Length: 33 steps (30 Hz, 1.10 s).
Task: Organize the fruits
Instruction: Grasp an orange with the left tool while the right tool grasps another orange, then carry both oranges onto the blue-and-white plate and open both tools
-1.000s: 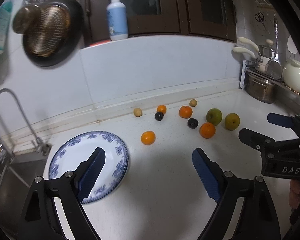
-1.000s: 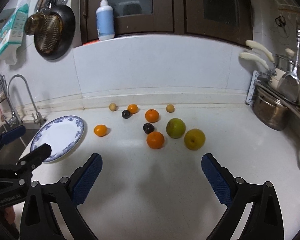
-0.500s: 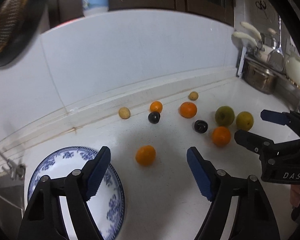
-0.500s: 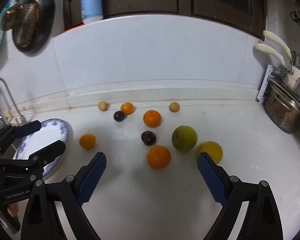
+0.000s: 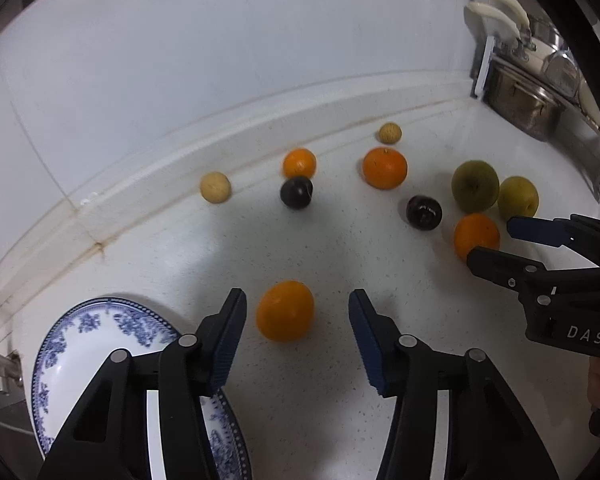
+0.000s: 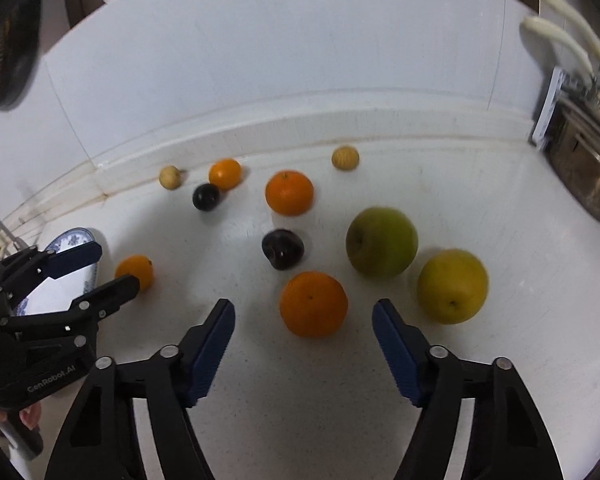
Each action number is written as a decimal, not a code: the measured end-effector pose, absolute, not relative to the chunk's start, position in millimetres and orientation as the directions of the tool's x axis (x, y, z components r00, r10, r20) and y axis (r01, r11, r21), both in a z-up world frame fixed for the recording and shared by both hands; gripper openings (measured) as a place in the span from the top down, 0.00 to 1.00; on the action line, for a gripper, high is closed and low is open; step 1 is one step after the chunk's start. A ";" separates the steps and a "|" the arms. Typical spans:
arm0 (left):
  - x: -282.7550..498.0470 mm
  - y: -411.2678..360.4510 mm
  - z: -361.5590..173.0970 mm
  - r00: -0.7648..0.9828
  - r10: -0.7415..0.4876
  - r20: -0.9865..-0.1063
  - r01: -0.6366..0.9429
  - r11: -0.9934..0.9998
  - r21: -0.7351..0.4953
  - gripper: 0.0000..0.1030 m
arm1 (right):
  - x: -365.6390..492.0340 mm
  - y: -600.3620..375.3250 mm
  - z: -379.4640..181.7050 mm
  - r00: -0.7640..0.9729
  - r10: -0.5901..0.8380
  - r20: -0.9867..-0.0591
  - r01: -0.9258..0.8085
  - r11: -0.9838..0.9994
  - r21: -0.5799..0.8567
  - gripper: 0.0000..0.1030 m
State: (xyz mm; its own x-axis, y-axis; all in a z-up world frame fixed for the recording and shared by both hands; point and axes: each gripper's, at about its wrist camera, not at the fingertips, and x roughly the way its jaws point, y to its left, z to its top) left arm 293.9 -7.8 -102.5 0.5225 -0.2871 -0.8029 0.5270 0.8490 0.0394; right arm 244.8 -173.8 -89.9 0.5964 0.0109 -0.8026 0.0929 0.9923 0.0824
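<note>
**Both grippers lining up on oranges beside the plate**

We are holding the left gripper (image 5: pixel 296 320) spread wide, gripping nothing, with the near orange (image 5: pixel 285 311) sitting right between its blue pads (image 5: pixel 228 336), not touching either one. That orange is lying just right of the plate (image 5: pixel 80 344), on the white counter (image 5: pixel 220 248). The plate looks bare where we can see it, so we are judging the sorting as barely started.

We are holding the right gripper (image 6: pixel 303 344) spread wide too, nothing in it. The second orange (image 6: pixel 313 304) is sitting dead ahead between its pads, slightly forward of the tips, well right of the plate. The dark plum (image 6: pixel 283 248) is just behind it; the green apple (image 6: pixel 381 242) and yellow apple (image 6: pixel 452 286) are lying further right of it.

Key relation: the left gripper is much nearer the plate and its orange is already centered in the gap, so we are reading the next step as closing there. The orange is round, no long axis to worry about. The gap on each side is roughly even, so a straight squeeze should be enough; risk is the orange rolling if one pad lands first.

Other fruit, all right of the plate near the back ledge: tan ball (image 5: pixel 215 187), small orange (image 5: pixel 299 163), another plum (image 5: pixel 296 192), big orange (image 5: pixel 385 167).
</note>
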 end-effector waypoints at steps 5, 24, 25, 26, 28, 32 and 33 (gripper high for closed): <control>302.5 -11.3 -113.3 0.505 -0.264 -0.822 0.524 0.850 0.049 0.55 | 251.6 -174.0 -97.6 0.581 0.017 -0.814 0.106 0.990 0.096 0.40; 300.8 -11.5 -103.4 0.516 -0.267 -0.814 0.513 0.857 0.044 0.67 | 262.0 -173.0 -102.4 0.579 0.013 -0.815 0.091 0.993 0.081 0.60; 298.3 -9.9 -100.4 0.519 -0.274 -0.810 0.513 0.858 0.039 0.67 | 259.5 -173.1 -99.7 0.586 0.018 -0.810 0.087 0.993 0.085 0.60; 295.8 -8.5 -97.5 0.523 -0.277 -0.806 0.511 0.859 0.036 0.67 | 256.1 -174.4 -97.0 0.591 0.022 -0.806 0.083 0.993 0.088 0.60; 289.8 -3.5 -90.5 0.532 -0.290 -0.796 0.502 0.864 0.021 0.67 | 249.6 -173.3 -89.9 0.606 0.035 -0.795 0.067 0.993 0.095 0.60; 272.4 15.5 -74.2 0.544 -0.321 -0.776 0.487 0.873 -0.020 0.67 | 238.4 -162.8 -73.9 0.634 0.063 -0.770 0.033 0.993 0.109 0.60; 267.9 19.9 -70.6 0.549 -0.325 -0.770 0.482 0.876 -0.026 0.67 | 236.3 -159.8 -71.0 0.639 0.072 -0.766 0.023 0.993 0.112 0.60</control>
State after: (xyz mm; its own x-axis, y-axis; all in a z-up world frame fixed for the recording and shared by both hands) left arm 267.9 19.9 -70.6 0.5493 -0.3251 -0.7698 0.4825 0.8755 -0.0256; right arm 236.3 -159.8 -71.0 0.6393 0.0716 -0.7656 0.0233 0.9934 0.1123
